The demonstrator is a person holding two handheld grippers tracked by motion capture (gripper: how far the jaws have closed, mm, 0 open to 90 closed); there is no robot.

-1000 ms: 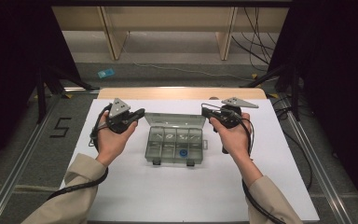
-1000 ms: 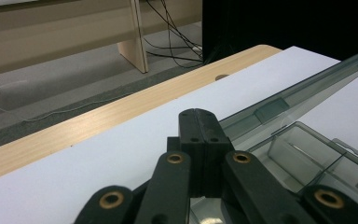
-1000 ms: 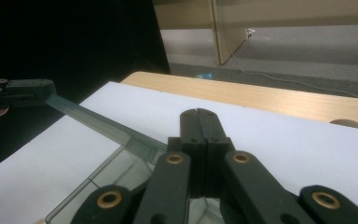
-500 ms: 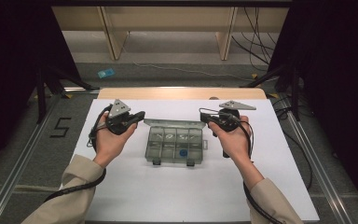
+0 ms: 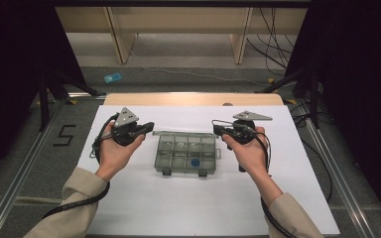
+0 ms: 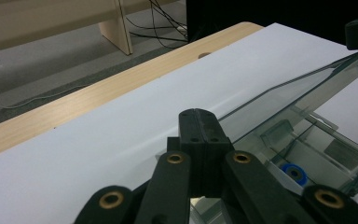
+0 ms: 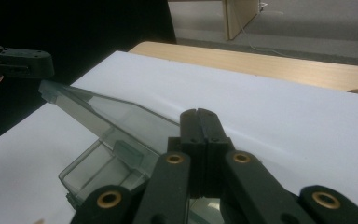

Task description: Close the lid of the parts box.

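A clear plastic compartment box [image 5: 183,153] lies in the middle of the white table top [image 5: 178,208], with its lid [image 5: 183,135] tilted up at the far side. A small blue ring [image 5: 195,162] sits in one near compartment and shows in the left gripper view [image 6: 293,172]. My left gripper [image 5: 150,126] is shut, its tip at the lid's left corner. My right gripper [image 5: 216,129] is shut, its tip at the lid's right corner. In the left gripper view the black jaws [image 6: 198,116] are pressed together beside the lid [image 6: 279,100]. In the right gripper view the jaws [image 7: 199,116] also meet, next to the lid [image 7: 121,116].
A wooden strip [image 5: 193,99] edges the table's far side. Beyond it are wooden furniture legs [image 5: 121,39] and cables [image 5: 273,34] on the floor. Dark curtains stand at both sides. A "5" mark [image 5: 64,135] is on the floor at the left.
The right hand has drifted slightly toward the near side. The left hand and the box stay where they were.
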